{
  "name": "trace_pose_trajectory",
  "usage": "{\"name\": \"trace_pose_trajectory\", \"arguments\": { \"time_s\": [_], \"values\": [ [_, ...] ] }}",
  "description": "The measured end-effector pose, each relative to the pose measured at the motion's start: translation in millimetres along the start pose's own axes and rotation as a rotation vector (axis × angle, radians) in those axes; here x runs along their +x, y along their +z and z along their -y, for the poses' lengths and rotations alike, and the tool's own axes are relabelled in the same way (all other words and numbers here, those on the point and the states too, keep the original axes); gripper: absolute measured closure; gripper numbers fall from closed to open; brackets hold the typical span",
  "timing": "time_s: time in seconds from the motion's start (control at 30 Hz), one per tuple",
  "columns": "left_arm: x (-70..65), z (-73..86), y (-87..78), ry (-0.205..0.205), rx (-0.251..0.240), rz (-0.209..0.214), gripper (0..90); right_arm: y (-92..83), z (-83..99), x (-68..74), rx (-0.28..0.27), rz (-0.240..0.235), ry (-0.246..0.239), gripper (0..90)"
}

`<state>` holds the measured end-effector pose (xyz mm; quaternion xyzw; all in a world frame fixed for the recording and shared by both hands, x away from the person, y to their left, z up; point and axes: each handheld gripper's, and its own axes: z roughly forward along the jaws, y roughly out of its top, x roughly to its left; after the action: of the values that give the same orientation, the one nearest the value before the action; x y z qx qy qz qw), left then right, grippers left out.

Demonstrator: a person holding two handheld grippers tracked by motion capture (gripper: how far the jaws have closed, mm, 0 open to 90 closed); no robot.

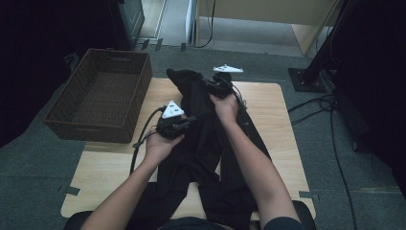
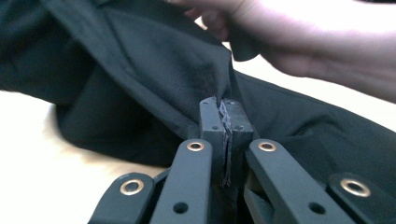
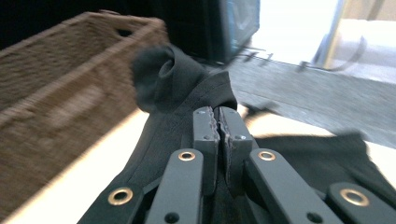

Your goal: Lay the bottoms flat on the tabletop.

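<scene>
High view: black trousers [image 1: 201,143] spread lengthwise down a light wooden desk [image 1: 282,124], legs trailing toward the near edge, upper end bunched and lifted at the far side. Left hand-held gripper [image 1: 189,120] at the garment's left edge, about mid-desk, grey three-cornered plate on top, cable looping off to the left. Right hand-held gripper [image 1: 221,82] farther out, at the raised far end of the cloth. Brown wicker basket [image 1: 103,93] at the desk's left far corner, just beside the fabric but apart from it.

Left gripper view: jaws of the left hand-held gripper [image 2: 225,108] pressed together on a fold of the black cloth [image 2: 154,70] — frayed edge pinched in the seam between the pads. Other hand [image 2: 317,46] close above, upper right.

Right gripper view: right hand-held gripper [image 3: 218,114] clamped on the trousers [image 3: 173,116] — cloth humped up behind the pads, raised off the desk. Basket [image 3: 56,88] blurred at left, floor beyond.
</scene>
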<state>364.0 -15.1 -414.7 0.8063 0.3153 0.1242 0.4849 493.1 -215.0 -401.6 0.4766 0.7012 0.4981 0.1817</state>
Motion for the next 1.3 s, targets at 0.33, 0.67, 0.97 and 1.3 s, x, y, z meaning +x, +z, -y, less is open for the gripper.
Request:
{"name": "trace_pose_trajectory", "arguments": {
  "time_s": [0.33, 0.67, 0.97, 1.3],
  "values": [
    [-4.6, 10.4, 57.8, -0.021, 0.082, 0.039, 85.9, -10.4, 54.7, -74.5, 0.077, 0.115, 0.08, 85.7],
    [17.1, 18.6, 53.4, -0.027, 0.136, 0.038, 73.5, -0.2, 85.5, -92.6, 0.13, 0.179, 0.057, 66.0],
    [48.5, 11.0, 49.9, -0.005, 0.15, 0.001, 74.9, -33.3, 77.0, -60.2, 0.128, 0.134, -0.024, 64.2],
    [75.5, 11.5, 67.4, 0.016, 0.169, -0.028, 75.9, -46.6, 98.9, -21.1, 0.157, 0.073, -0.132, 58.6]
  ]
}}
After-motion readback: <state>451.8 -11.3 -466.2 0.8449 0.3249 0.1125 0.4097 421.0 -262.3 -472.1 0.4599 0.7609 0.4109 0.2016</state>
